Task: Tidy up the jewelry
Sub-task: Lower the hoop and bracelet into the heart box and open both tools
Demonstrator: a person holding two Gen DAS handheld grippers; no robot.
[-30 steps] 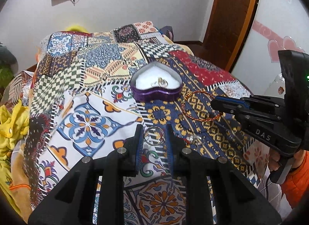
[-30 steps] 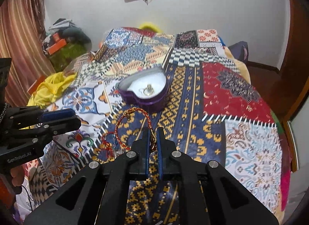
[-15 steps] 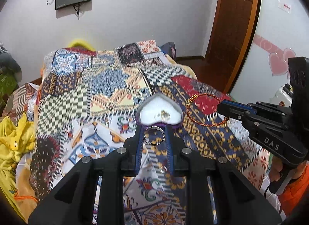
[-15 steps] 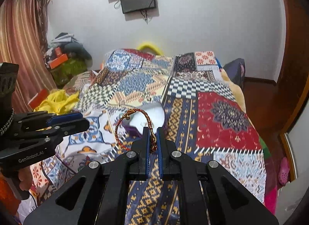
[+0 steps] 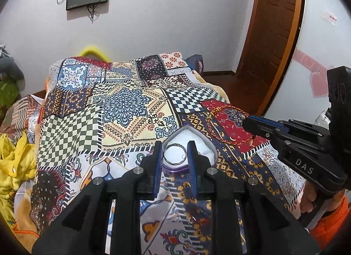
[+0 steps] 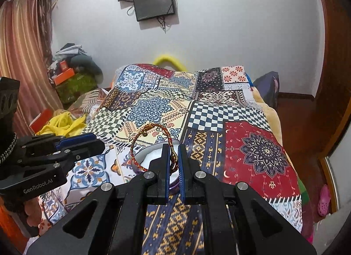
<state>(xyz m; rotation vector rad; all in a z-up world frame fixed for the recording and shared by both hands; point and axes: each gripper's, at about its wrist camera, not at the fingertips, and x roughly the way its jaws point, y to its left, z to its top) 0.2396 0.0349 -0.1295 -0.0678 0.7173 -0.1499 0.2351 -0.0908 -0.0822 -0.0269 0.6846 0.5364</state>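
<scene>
Left gripper (image 5: 175, 153) pinches a silver ring (image 5: 175, 153) between its pads, held in the air over the heart box (image 5: 193, 136) on the quilt (image 5: 131, 110). The box has a purple wall and white lining; a small item sits inside, mostly hidden behind a finger. Right gripper (image 6: 173, 156) is clamped on a red-gold bracelet (image 6: 149, 143), loop upright, also above the box.

A home bedroom, a bed under a bright patchwork cloth blanket (image 6: 219, 119), a flat black screen (image 6: 154, 4) on the white wall, a brown wooden door (image 5: 274, 25), striped curtains (image 6: 22, 53), piled clothes (image 6: 72, 57)
</scene>
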